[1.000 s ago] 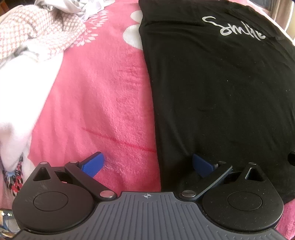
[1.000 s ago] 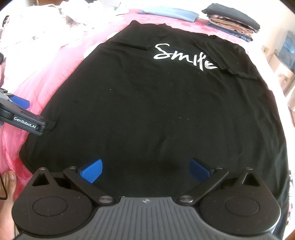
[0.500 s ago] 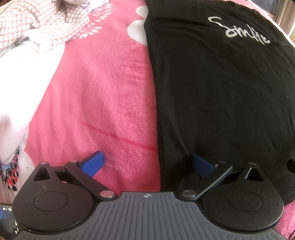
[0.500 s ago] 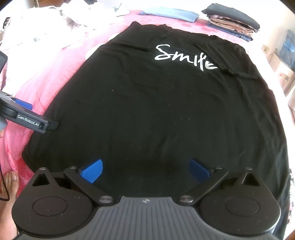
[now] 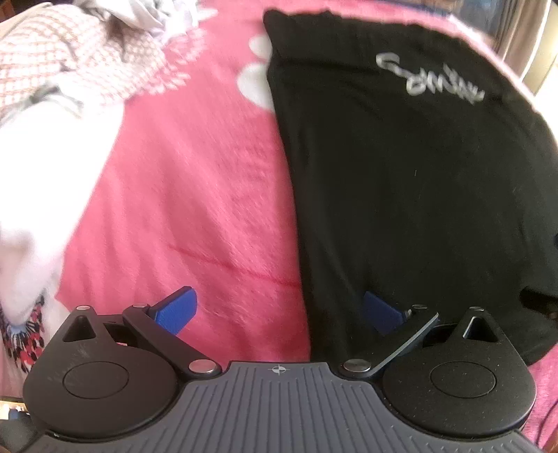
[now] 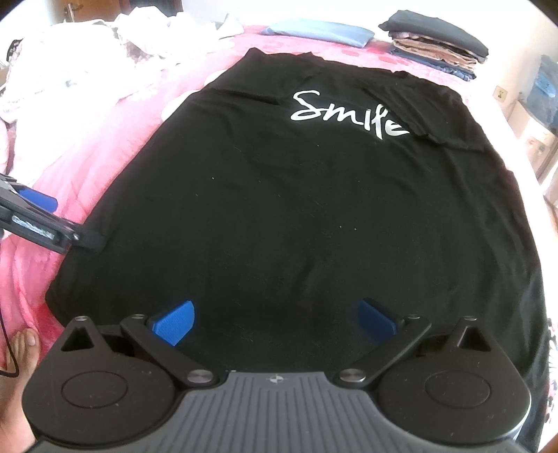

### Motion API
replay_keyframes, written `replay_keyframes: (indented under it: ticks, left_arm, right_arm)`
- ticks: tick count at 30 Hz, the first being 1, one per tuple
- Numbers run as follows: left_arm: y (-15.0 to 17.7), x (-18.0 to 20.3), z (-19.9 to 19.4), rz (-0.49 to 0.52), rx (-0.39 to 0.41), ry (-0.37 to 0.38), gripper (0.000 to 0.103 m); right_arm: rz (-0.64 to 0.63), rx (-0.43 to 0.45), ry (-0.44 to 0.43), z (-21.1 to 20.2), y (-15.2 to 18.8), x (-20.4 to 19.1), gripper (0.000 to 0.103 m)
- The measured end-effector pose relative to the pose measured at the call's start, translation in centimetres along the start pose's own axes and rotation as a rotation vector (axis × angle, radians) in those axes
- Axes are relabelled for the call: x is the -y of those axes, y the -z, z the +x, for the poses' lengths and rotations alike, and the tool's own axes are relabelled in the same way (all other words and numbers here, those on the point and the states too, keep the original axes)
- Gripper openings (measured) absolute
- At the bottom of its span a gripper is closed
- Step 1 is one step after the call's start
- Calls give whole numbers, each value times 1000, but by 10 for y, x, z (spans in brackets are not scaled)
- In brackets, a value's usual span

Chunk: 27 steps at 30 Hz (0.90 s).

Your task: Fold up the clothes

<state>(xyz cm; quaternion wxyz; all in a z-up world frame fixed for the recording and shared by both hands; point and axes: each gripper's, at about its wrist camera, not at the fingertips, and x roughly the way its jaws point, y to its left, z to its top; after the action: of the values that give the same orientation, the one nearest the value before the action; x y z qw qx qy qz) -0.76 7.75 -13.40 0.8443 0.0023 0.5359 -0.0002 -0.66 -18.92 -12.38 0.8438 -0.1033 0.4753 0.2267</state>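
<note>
black cotton t-shirt (image 6: 296, 216) with the white word "smile" on it lies flat and spread out on the fluffy pink blanket (image 5: 195, 195) that covers the bed. its bottom hem is near us and its neck is far away.

since a second ago the left gripper (image 5: 279, 310) has moved a little way up along the shirt's left side edge. one blue pad (image 5: 176, 310) is over the pink blanket and the other blue pad (image 5: 380, 313) is over the black cloth, so the edge runs between them. its fingers are wide apart and hold nothing. the left view is smeared, so i can't tell for sure if the pads touch the cloth yet. the shirt has not moved at all.

the right gripper (image 6: 275, 322) has stayed almost where it was, hanging over the bottom middle of the shirt. its fingers are wide apart too, with nothing in them.

i think this means the folding of this shirt has not started. the left gripper looks like it is lining up to pinch the side edge for the first fold.

on the blanket's left side is a messy heap of white and pink checked clothes (image 5: 69, 80) waiting for a turn. at the far end lie a folded blue cloth (image 6: 321, 31) and a neat stack of folded clothes (image 6: 439, 48). a bare foot (image 6: 21, 348) stands on the floor by the bed.
</note>
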Motion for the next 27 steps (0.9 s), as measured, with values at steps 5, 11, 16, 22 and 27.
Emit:
replay_keyframes:
  ticks: [5,11,16,22,27]
  left_arm:
    - [2,-22,-9,-62,0,124,102]
    - [9,-28,-6,-100,-39,209,93]
    - [22,-17,-9,-34,-44,267,69]
    - [32,-7,-10,41,-42,306,50]
    - [36,-9,-2,32,-77,312,40]
  right_arm:
    - [9,4,-23,0,-1,-1,101]
    - [27,-9,-72,2,-1,-1,99]
    - [38,-7,-85,0,-1,0,98]
    - [47,-6,-101,-1,-1,1,98]
    - [45,-2,-111,-2,0,0,98]
